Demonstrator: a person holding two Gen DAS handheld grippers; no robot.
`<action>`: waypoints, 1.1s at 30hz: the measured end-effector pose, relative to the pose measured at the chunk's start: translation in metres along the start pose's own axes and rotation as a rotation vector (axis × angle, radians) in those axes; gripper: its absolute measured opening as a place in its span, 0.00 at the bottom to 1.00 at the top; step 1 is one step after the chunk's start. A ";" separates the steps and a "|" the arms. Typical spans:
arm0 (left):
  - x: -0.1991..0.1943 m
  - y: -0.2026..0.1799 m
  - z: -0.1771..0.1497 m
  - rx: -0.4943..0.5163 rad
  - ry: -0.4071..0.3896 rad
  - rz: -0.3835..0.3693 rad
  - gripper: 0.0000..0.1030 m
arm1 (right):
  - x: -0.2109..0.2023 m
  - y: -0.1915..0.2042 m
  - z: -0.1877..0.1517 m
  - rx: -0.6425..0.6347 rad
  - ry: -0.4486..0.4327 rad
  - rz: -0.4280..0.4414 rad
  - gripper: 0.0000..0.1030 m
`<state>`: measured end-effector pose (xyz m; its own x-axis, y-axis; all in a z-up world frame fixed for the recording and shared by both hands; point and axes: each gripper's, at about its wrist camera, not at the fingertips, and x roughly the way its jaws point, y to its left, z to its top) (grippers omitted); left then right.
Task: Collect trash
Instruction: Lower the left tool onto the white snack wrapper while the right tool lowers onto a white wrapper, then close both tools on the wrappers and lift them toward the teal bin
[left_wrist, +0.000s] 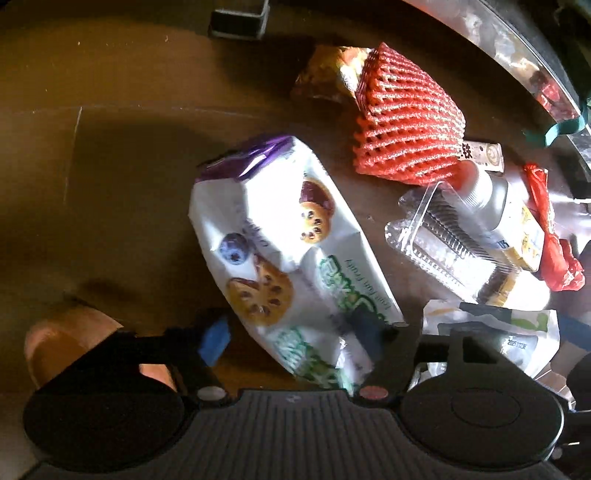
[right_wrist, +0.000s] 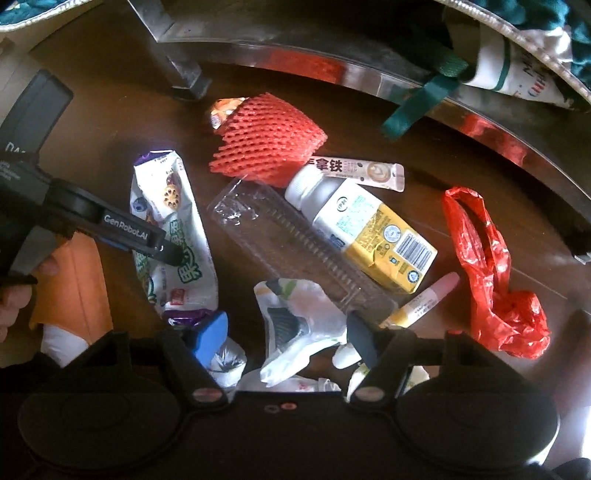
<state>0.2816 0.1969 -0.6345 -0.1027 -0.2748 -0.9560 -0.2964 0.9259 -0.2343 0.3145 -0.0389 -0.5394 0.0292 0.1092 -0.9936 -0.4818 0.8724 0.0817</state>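
Observation:
A white cookie bag (left_wrist: 280, 236) with a purple end lies on the brown floor. My left gripper (left_wrist: 291, 332) points down over its near end with the bag between the jaws. The dark pad (left_wrist: 369, 328) overlaps the bag's edge, and the blue pad (left_wrist: 216, 338) stands just clear of it. In the right wrist view, one left finger (right_wrist: 162, 249) rests over the same bag (right_wrist: 173, 229). My right gripper (right_wrist: 286, 334) is open around a crumpled white pouch (right_wrist: 291, 328), its pads apart from it.
Litter lies close together: a red foam net (right_wrist: 266, 144), a clear bottle (right_wrist: 291, 243), a white-and-yellow milk bottle (right_wrist: 369, 229), a coffee sachet (right_wrist: 365, 170), a red plastic bag (right_wrist: 495, 280) and a pink-tipped tube (right_wrist: 424, 299). A chrome furniture base (right_wrist: 332, 62) curves behind.

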 end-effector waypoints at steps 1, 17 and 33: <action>0.000 0.002 -0.001 -0.005 -0.004 -0.011 0.56 | 0.001 0.000 0.000 0.001 0.004 -0.005 0.46; -0.029 0.000 -0.008 0.018 -0.081 -0.005 0.08 | -0.042 0.014 -0.017 -0.004 -0.005 -0.031 0.12; -0.236 -0.037 -0.051 0.218 -0.334 -0.012 0.07 | -0.271 0.022 -0.036 0.024 -0.355 -0.078 0.12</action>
<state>0.2681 0.2141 -0.3915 0.2243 -0.2199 -0.9494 -0.0832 0.9663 -0.2434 0.2647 -0.0666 -0.2715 0.3690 0.1971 -0.9083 -0.4457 0.8951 0.0132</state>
